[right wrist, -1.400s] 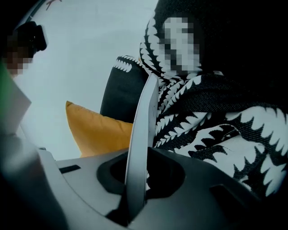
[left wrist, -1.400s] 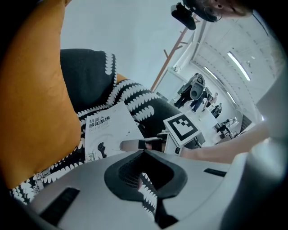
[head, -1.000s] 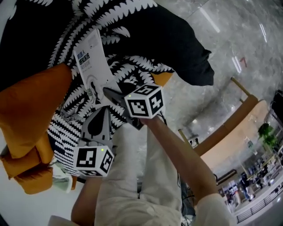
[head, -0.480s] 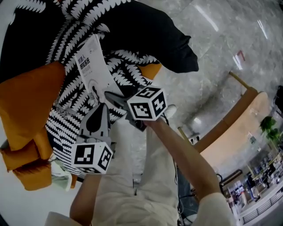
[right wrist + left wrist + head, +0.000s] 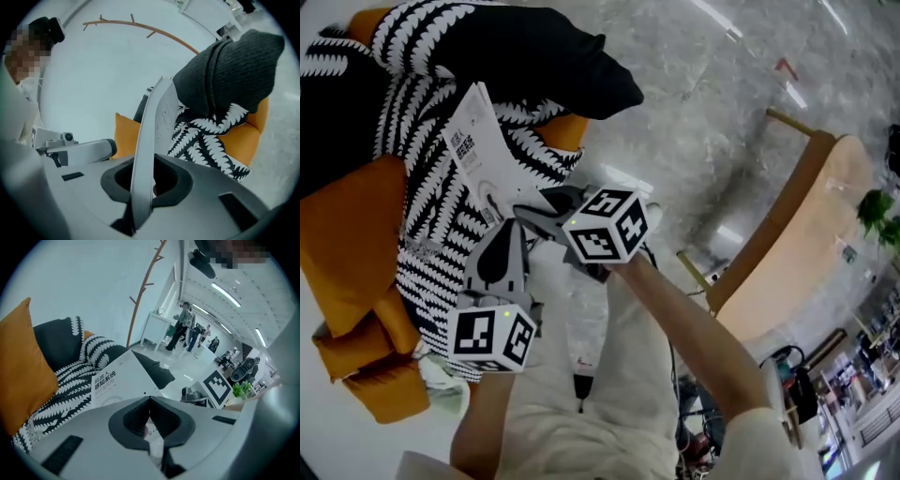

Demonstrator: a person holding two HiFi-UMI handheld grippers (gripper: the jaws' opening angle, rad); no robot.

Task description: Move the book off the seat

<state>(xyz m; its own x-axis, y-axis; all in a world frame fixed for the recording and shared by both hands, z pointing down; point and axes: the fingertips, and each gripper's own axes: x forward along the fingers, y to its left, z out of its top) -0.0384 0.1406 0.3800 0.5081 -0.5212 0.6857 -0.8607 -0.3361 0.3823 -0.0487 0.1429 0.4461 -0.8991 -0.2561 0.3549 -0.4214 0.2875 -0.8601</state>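
Note:
The white book with dark print on its cover is held up over the seat, tilted. My right gripper is shut on its lower edge. In the right gripper view the book stands edge-on between the jaws of that gripper. The seat is an orange armchair draped with a black-and-white fern-pattern blanket. My left gripper is shut just below the book, with nothing between its jaws. From the left gripper the book's cover shows right beyond the tips.
A black cloth hangs over the chair's far side. Grey marble floor lies to the right, with a light wooden chair on it. A thin coat stand and several people are far off.
The book and both grippers keep their places in the view while the chair slides up and left. More floor and the wooden chair now show at the right.

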